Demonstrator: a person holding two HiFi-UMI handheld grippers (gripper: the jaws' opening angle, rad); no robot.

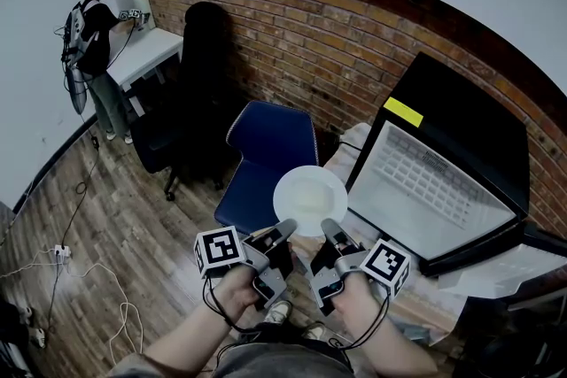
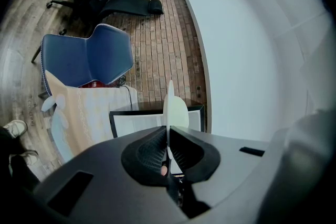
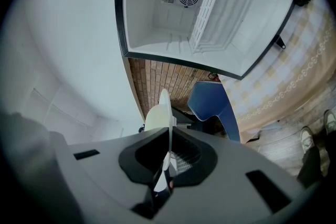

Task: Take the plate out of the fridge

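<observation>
Brick wall [image 1: 337,40] and wood-plank floor [image 1: 115,217] bound the work area. At the right, the fridge [image 1: 425,186] stands open with its white interior exposed; it rests on a patterned cloth [image 2: 84,113]. A blue chair [image 1: 266,155] stands just left of the fridge, and a black chair [image 1: 190,102] stands farther left. At the far left, a person [image 1: 93,40] stands at a white table [image 1: 146,49].

The plate [image 1: 310,201] is white and round. It is outside the fridge, in the air just in front of the open compartment and beside the right edge of the blue chair.

Left gripper [image 1: 283,230]: the fingers [image 2: 149,149] are closed on the near-left rim of the plate, with the rim showing edge-on between them in the left gripper view.

Right gripper [image 1: 330,230]: the fingers [image 3: 186,157] are closed on the near-right rim of the plate in the same manner.

Both grippers sit side by side, near each other, at the near edge of the plate. Each carries its marker cube on the outer side: left cube [image 1: 219,249], right cube [image 1: 386,266].
</observation>
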